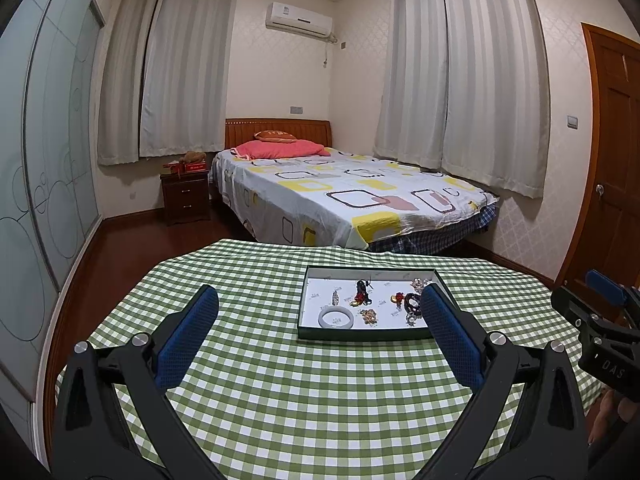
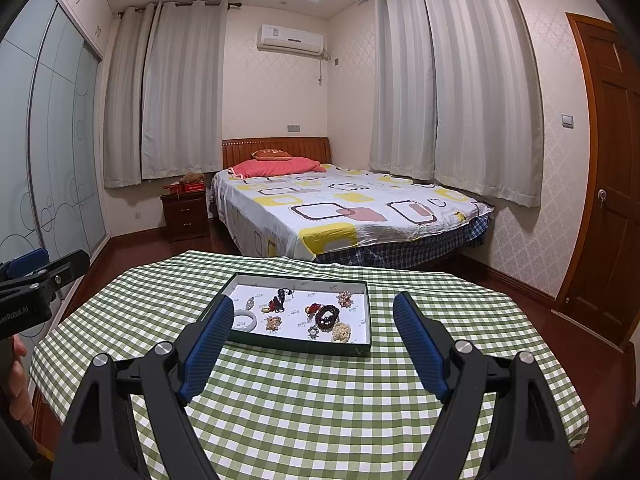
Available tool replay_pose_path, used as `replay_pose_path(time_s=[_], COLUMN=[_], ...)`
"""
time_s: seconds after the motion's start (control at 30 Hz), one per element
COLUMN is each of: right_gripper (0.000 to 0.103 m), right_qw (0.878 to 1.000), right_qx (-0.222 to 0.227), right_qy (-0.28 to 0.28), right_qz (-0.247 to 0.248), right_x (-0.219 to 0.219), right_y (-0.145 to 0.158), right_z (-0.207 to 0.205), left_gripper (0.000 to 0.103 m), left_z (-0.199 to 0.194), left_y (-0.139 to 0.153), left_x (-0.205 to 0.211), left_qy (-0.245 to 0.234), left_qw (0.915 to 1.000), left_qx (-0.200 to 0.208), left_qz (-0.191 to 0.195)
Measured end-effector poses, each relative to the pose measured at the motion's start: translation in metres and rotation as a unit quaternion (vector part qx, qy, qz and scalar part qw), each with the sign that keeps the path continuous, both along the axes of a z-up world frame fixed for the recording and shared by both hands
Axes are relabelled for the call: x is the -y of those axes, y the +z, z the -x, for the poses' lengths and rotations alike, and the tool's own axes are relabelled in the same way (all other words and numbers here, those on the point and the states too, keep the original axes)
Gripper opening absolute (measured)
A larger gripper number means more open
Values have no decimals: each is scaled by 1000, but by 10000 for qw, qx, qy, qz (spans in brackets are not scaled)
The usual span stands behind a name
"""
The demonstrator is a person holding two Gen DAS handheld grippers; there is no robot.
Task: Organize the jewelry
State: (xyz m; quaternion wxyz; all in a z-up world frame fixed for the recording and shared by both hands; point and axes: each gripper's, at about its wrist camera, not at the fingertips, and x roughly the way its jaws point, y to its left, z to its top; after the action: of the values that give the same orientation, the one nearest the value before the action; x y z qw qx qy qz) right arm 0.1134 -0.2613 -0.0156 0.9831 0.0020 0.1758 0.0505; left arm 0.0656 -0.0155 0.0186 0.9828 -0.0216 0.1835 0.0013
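A shallow dark-rimmed tray [image 1: 362, 335] with a white floor lies on the green checked tablecloth [image 1: 280, 400]; it also shows in the right wrist view [image 2: 300, 346]. In it lie a white bangle [image 1: 337, 319], a dark bead bracelet [image 2: 327, 316], a pale bead bracelet [image 2: 341, 331], red and black charms [image 1: 363, 293] and other small pieces. My left gripper [image 1: 319, 304] is open and empty, held above the cloth just short of the tray. My right gripper [image 2: 314, 310] is open and empty, likewise short of the tray. Each gripper shows at the edge of the other's view.
The table's far edge drops to a dark wood floor [image 1: 120, 256]. Beyond stand a bed [image 1: 344, 200], a nightstand [image 1: 186, 196], a glass wardrobe [image 1: 44, 160] at left and a wooden door [image 2: 612, 200] at right.
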Motion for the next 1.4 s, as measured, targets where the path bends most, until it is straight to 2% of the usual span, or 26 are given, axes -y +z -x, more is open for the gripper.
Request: replay_pose_path(time_s=[0.77,1.1,1.23,1.33,1.4], right_gripper=[79,79,79,79,79], right_qw=[10000,10000,9999,9999,9999], right_qx=[-45,-78,-111,-143,-155], right_qy=[22,39,50,61,69], right_qz=[-3,2,-1,-7,-6], right_x=[-2,-5,-5,-5,-6], right_y=[-5,-6,-8,-10,-11], right_z=[-1,-1,-1,-1,-1], left_gripper=[98,99,99,99,99], left_z=[-1,-1,-2,-3,-6], left_y=[-3,-3,-6,-8,-10], left_x=[1,7,5,1,-1], left_qy=[41,-3,-113,35,52], left_qw=[10000,9997,9999,10000,10000], left_qx=[-15,-11,-2,44,-80], left_qz=[-29,-236,-67,59,29])
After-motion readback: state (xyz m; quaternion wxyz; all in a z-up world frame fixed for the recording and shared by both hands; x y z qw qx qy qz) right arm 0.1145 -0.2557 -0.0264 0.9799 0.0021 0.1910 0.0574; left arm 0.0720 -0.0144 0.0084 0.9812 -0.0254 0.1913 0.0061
